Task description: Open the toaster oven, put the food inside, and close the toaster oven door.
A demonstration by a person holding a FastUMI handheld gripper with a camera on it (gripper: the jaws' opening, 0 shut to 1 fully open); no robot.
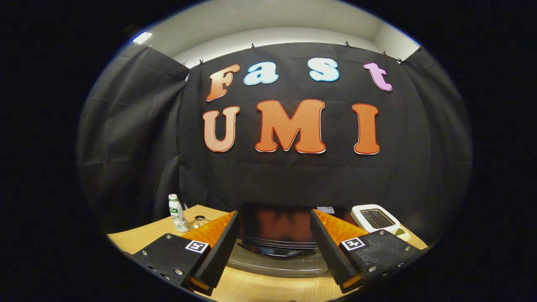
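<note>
On the wooden table [138, 239], just ahead of the spread, empty fingers of the gripper [275, 245], stands one black toaster oven [277, 228]. One white toaster [374, 218] sits to its right; one bottle [177, 213] and one small jar [199, 221] stand to its left.

The claw [275, 247] is sitting wide open with the toaster oven [277, 235] filling the gap right between and just ahead of its fingers, so nothing's passing straight forward. The oven's dark top is blocking most of the middle of the desk [138, 237]. Off to the left, a small bottle [177, 213] and a glass jar [199, 221] are crowding that side. On the right, a white toaster [374, 218] is taking up the corner. Bare wood is showing under the fingers.
</note>
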